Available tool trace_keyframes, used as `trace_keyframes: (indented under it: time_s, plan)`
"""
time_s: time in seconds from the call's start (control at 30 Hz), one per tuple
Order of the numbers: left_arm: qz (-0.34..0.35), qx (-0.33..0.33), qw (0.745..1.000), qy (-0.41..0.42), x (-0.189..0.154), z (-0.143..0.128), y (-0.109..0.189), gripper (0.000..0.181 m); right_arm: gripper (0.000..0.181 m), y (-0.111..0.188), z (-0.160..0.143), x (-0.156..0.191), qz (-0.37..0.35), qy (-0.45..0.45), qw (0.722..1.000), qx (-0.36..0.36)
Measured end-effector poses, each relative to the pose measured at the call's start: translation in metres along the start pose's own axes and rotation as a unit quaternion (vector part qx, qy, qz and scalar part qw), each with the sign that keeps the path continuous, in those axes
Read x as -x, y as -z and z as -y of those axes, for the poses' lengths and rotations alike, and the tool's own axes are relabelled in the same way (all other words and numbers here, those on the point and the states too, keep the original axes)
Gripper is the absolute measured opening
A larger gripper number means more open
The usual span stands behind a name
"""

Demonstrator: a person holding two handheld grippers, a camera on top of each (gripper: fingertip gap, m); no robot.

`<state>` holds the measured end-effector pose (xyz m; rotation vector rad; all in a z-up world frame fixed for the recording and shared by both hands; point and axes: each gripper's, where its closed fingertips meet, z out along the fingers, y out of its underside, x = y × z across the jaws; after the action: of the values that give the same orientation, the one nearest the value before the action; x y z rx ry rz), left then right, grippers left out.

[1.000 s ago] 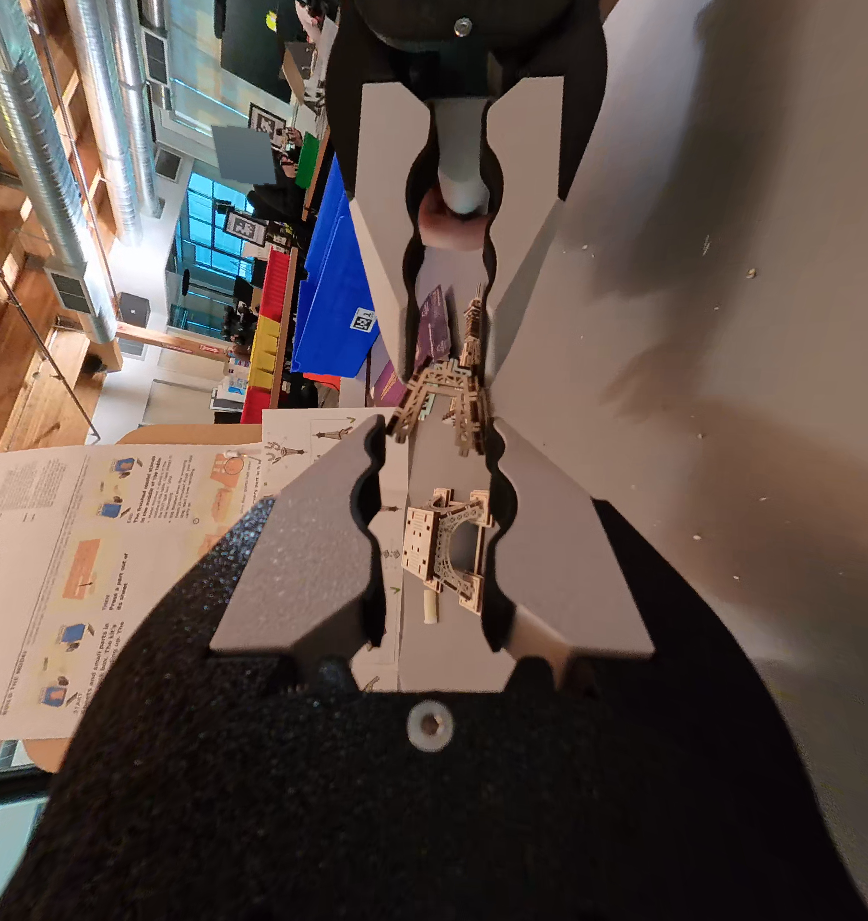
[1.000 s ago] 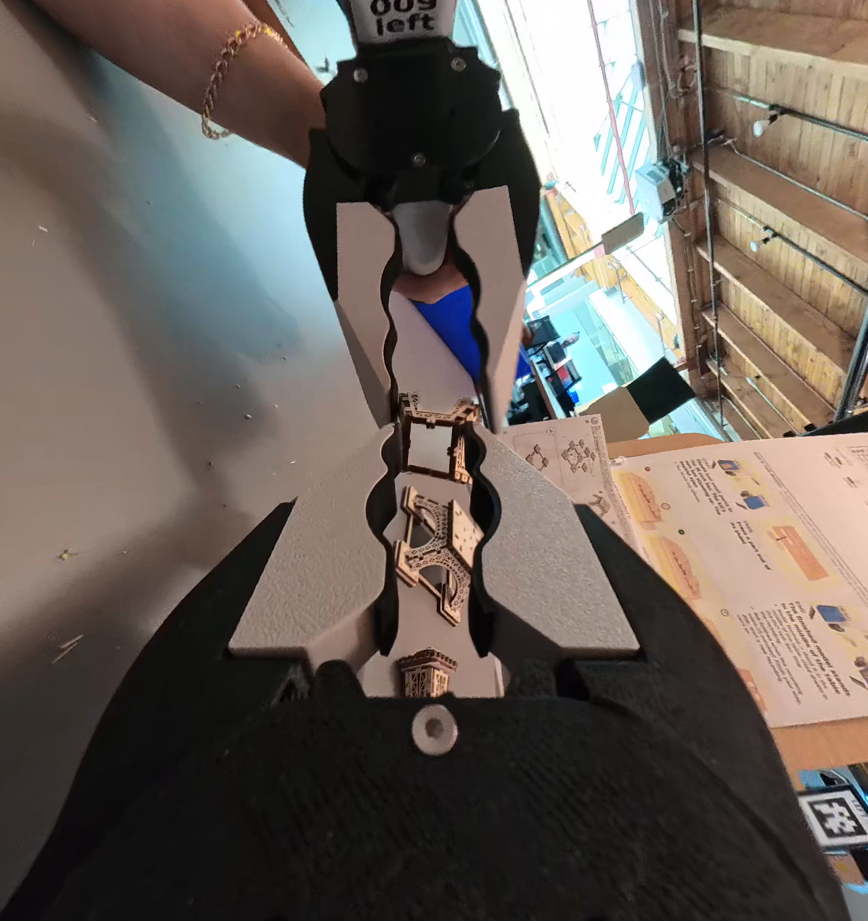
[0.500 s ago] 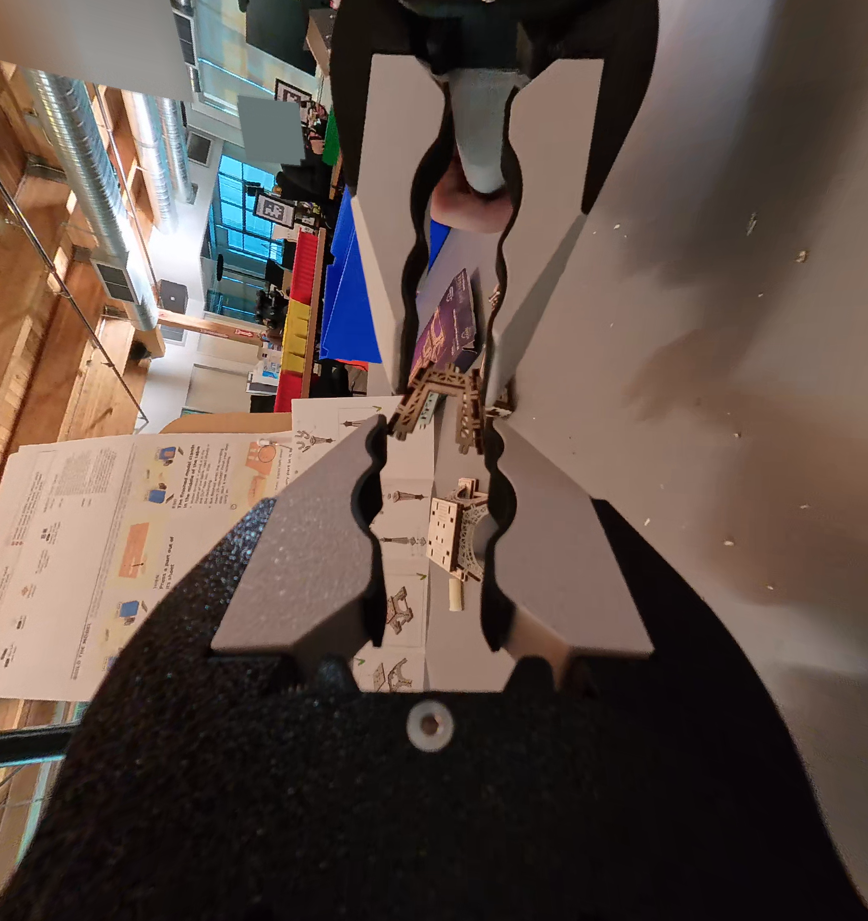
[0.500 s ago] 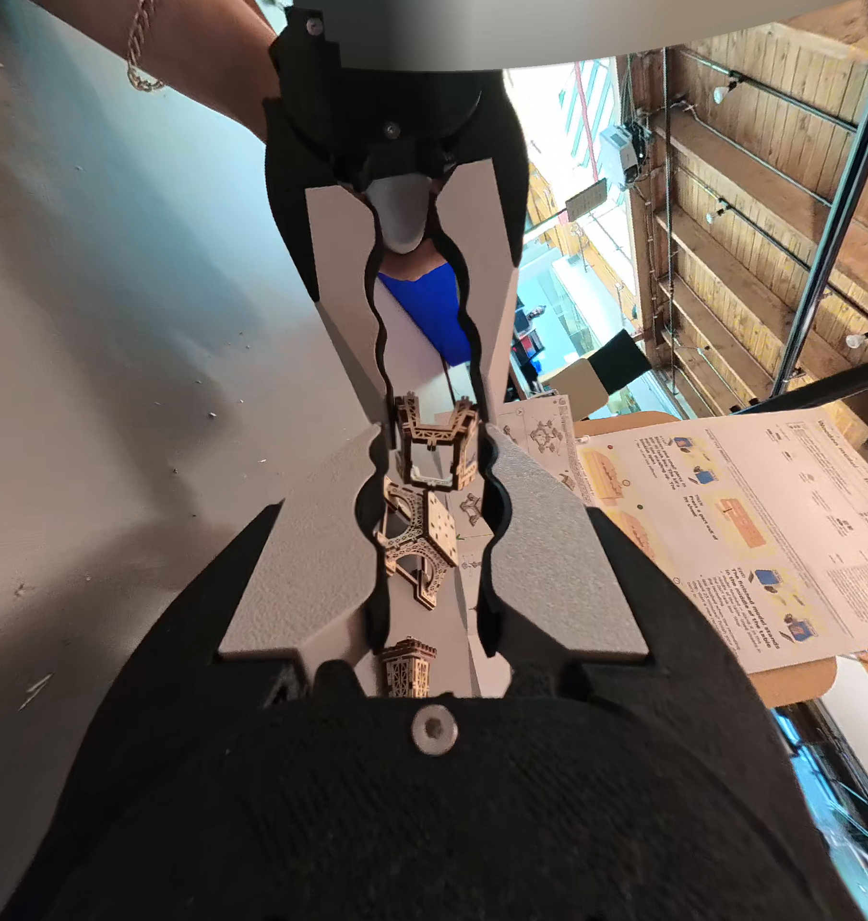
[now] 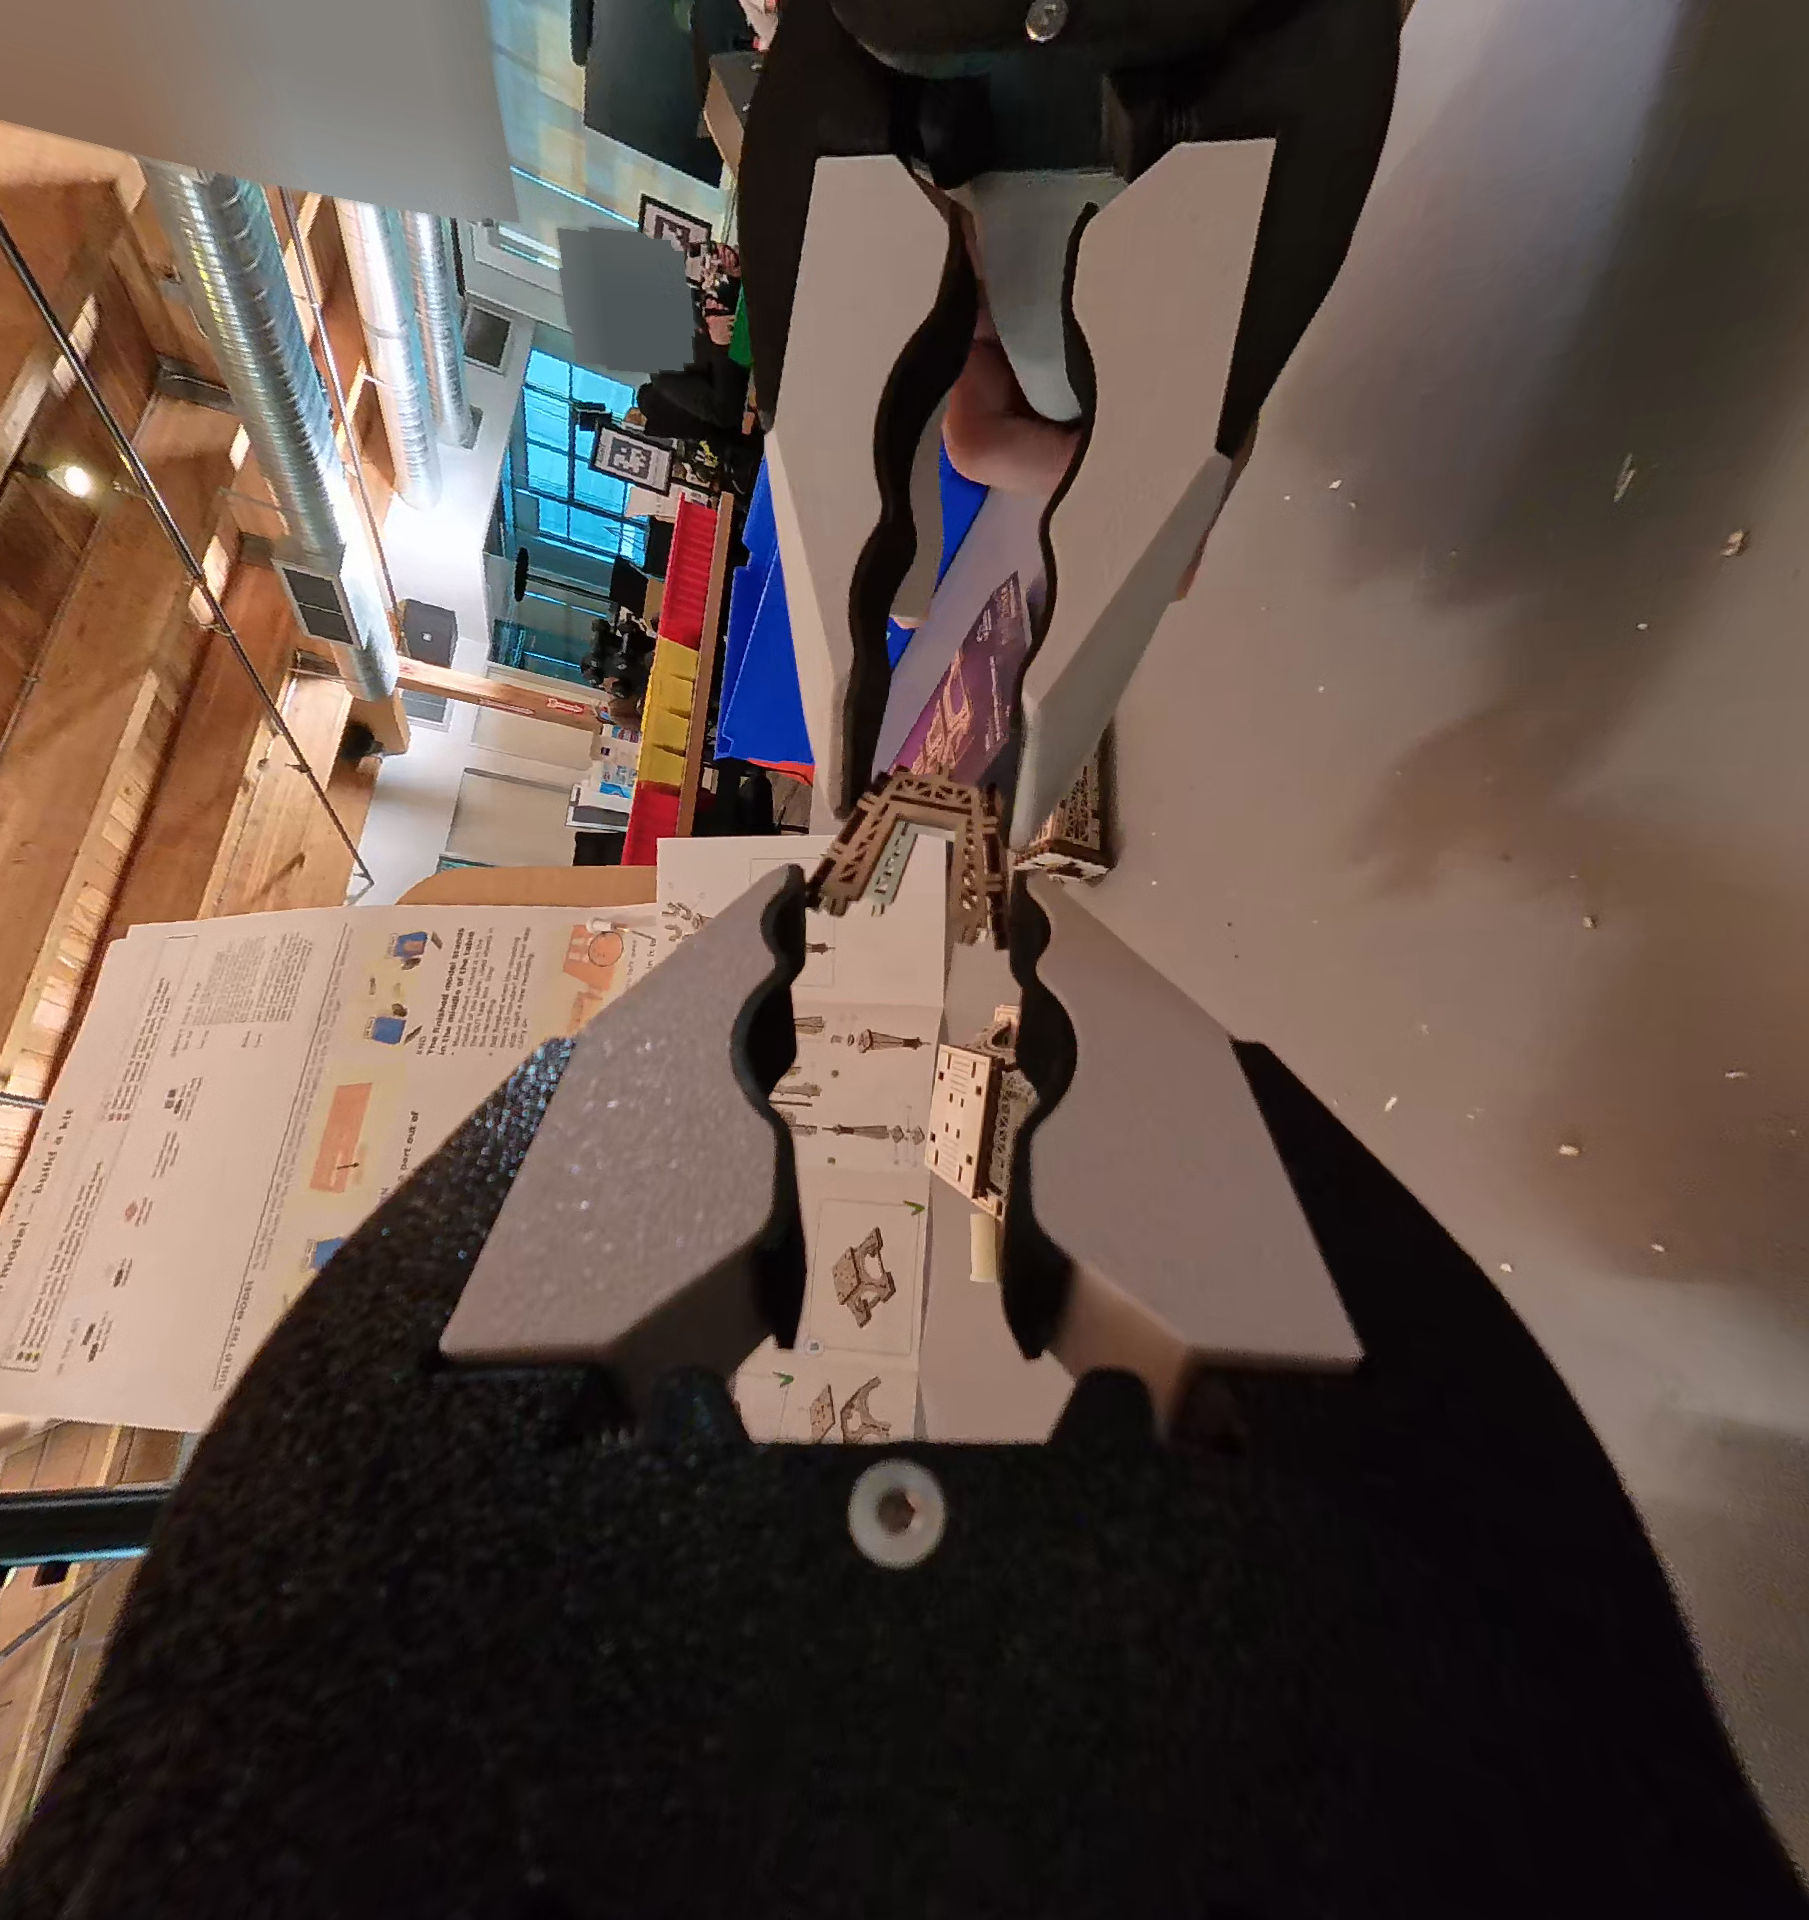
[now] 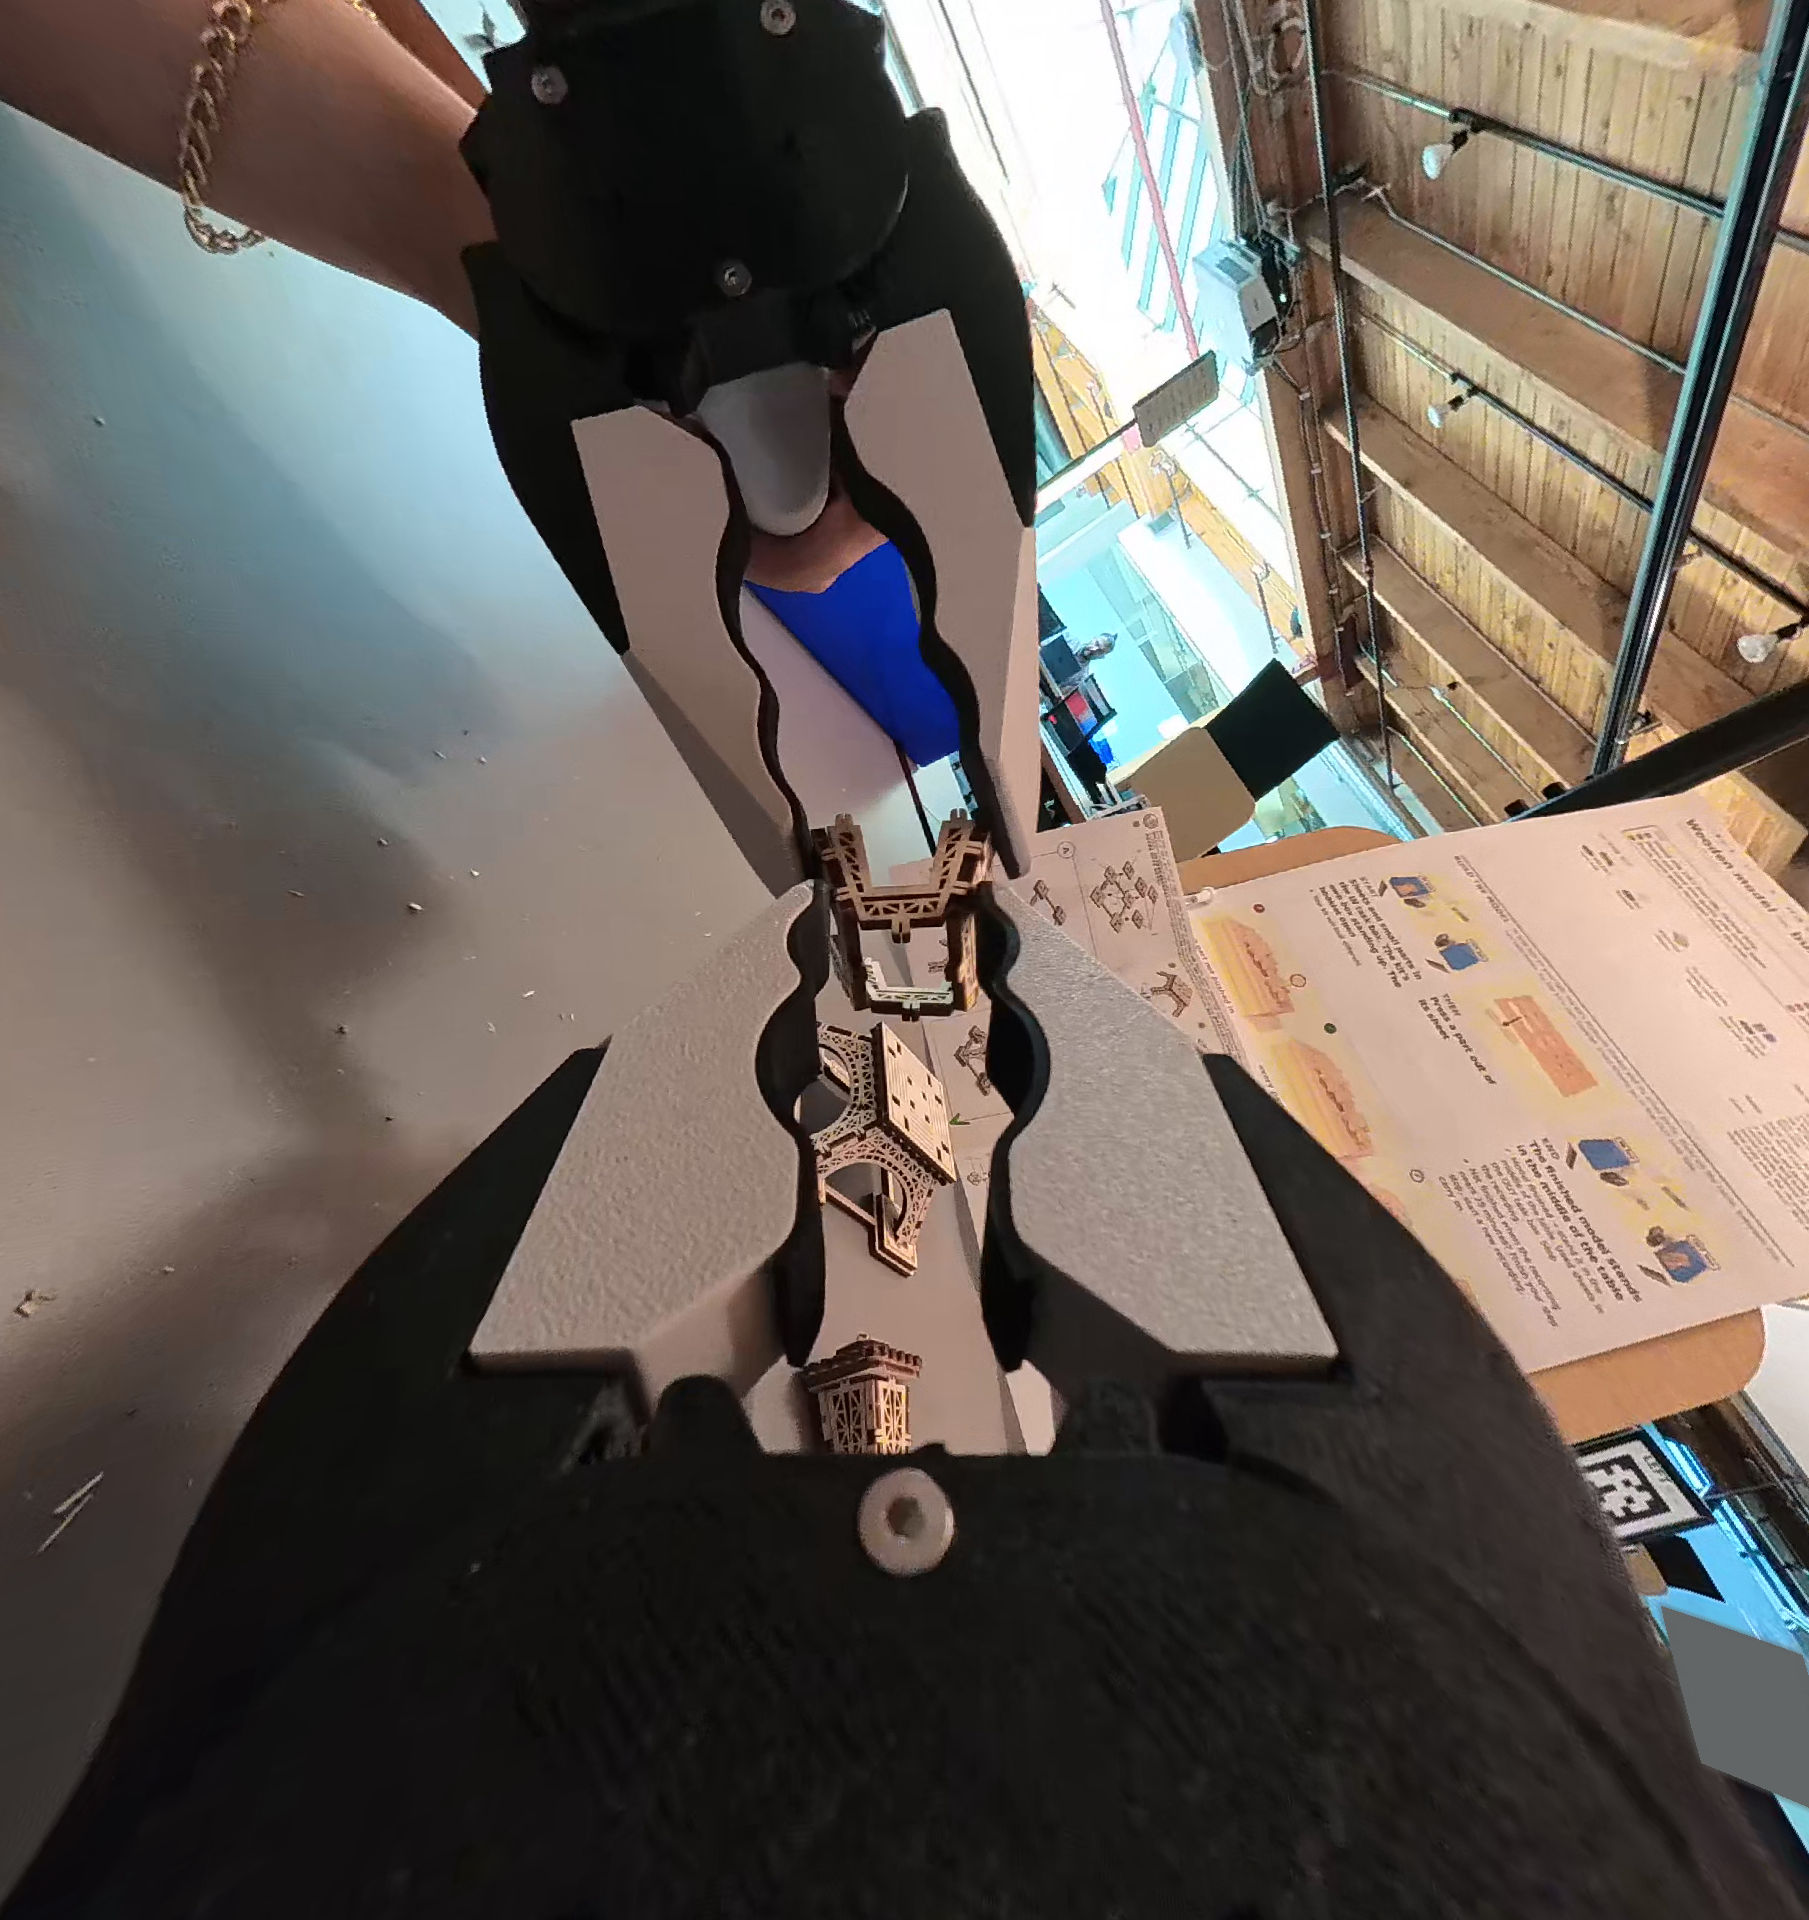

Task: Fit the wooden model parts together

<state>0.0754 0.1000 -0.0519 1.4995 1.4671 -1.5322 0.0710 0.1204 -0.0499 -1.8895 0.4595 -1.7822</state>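
A small wooden lattice frame (image 5: 915, 836) hangs above the table between my two grippers, which face each other tip to tip. My left gripper (image 5: 910, 896) is shut on its splayed legs. My right gripper (image 6: 900, 906) is shut on its square end (image 6: 905, 935). The right gripper also shows at the top of the left wrist view (image 5: 936, 812), and the left gripper at the top of the right wrist view (image 6: 905, 854). A wooden tower base section with a square plate (image 6: 884, 1132) lies on the grey table below. A tower top section (image 6: 864, 1392) lies nearer the right gripper.
A folded leaflet (image 5: 858, 1091) and a large instruction sheet (image 5: 256, 1122) lie beside the parts. A purple box (image 5: 967, 696) sits behind them, and a short cream stick (image 5: 983, 1247) lies by the base section. Wood crumbs dot the table (image 5: 1502, 1039). A forearm with a bracelet (image 6: 256, 156) holds the left gripper. The grippers are tip to tip, or close to it.
Both grippers have shifted together toward the instruction sheets, still tip to tip with the frame between them. The parts on the table have not moved.
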Motion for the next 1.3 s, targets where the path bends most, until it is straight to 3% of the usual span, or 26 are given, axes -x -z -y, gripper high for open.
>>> trace_keyframes:
  time_s: [0.03, 0.43, 0.6, 0.7, 0.83, 0.93, 1.3]
  plan:
    - [-0.001, 0.001, 1.000, -0.001, 0.000, 0.000, 0.000, 0.036, 0.025, 0.000, 0.000, 0.000, -0.002, 0.001, 1.000, -0.001]
    - [-0.010, -0.002, 1.000, 0.001, -0.003, 0.001, -0.001, 0.035, 0.024, -0.001, 0.001, 0.002, 0.038, -0.032, 0.999, 0.000]
    - [0.050, 0.027, 0.996, -0.067, 0.008, -0.006, -0.003, 0.036, 0.024, 0.002, 0.005, -0.007, 0.020, -0.073, 0.997, -0.033]
    - [0.102, 0.044, 0.986, -0.125, 0.018, -0.008, -0.001, 0.036, 0.036, 0.006, 0.011, -0.029, 0.016, -0.249, 0.965, -0.079]
    - [0.154, 0.037, 0.975, -0.155, 0.030, 0.001, 0.004, 0.036, 0.067, 0.004, 0.000, -0.046, 0.014, -0.420, 0.903, -0.092]
    - [0.166, 0.037, 0.970, -0.172, 0.032, 0.005, 0.005, 0.036, 0.062, 0.002, -0.003, -0.046, 0.026, -0.494, 0.863, -0.104]
    - [0.183, 0.042, 0.959, -0.211, 0.032, 0.011, 0.005, 0.037, 0.036, 0.001, 0.007, -0.042, 0.005, -0.449, 0.886, -0.115]
